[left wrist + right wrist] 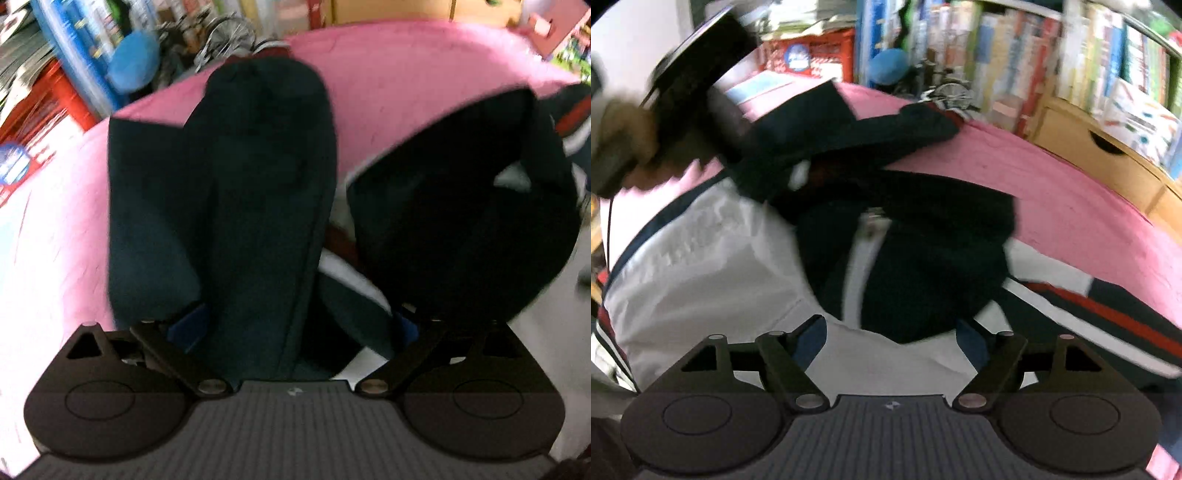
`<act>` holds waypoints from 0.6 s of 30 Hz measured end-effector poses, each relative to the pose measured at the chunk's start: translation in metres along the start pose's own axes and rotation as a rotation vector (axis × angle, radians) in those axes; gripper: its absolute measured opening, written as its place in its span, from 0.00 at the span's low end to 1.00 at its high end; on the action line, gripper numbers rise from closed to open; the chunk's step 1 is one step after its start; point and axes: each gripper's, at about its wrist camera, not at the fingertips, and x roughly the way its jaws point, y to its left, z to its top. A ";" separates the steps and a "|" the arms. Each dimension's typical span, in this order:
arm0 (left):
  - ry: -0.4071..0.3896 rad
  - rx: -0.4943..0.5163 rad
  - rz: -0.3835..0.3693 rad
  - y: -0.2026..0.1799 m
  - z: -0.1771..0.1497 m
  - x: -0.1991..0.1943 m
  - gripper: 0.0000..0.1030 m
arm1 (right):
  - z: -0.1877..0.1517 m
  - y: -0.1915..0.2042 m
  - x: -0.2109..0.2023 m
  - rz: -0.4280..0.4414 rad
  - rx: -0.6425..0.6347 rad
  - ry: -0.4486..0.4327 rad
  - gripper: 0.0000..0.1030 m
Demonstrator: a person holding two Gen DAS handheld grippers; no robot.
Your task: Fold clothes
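A navy and white jacket with red stripes lies on a pink bed cover (406, 74). In the left wrist view a long navy sleeve (258, 184) runs away from me between my wide-spread blue fingers (192, 325); the left gripper (295, 328) is open over it. A dark folded part, the hood or collar (461, 221), sits to the right. In the right wrist view the right gripper (890, 343) is open above the white body panel (701, 277) and the dark hood (923, 266) with a zip pull. The left gripper (690, 74) shows at upper left, held by a hand.
Bookshelves (1034, 55) and a wooden cabinet (1108, 158) stand behind the bed. A red crate (812, 55), a blue round object (133, 62) and a small bicycle (229, 33) are at the far side. The pink cover (1071, 206) extends to the right.
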 end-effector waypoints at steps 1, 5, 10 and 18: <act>0.004 -0.014 0.001 0.001 -0.003 -0.006 0.97 | 0.001 -0.004 -0.002 -0.012 0.018 -0.004 0.75; -0.102 -0.105 -0.060 0.013 0.010 -0.053 0.91 | 0.008 -0.018 -0.007 -0.047 0.068 -0.033 0.77; -0.197 -0.142 0.001 0.024 0.081 -0.051 1.00 | 0.008 -0.024 -0.001 -0.103 0.101 -0.041 0.80; -0.023 -0.078 0.147 0.021 0.145 0.049 0.04 | -0.005 -0.008 0.012 -0.149 0.160 0.015 0.80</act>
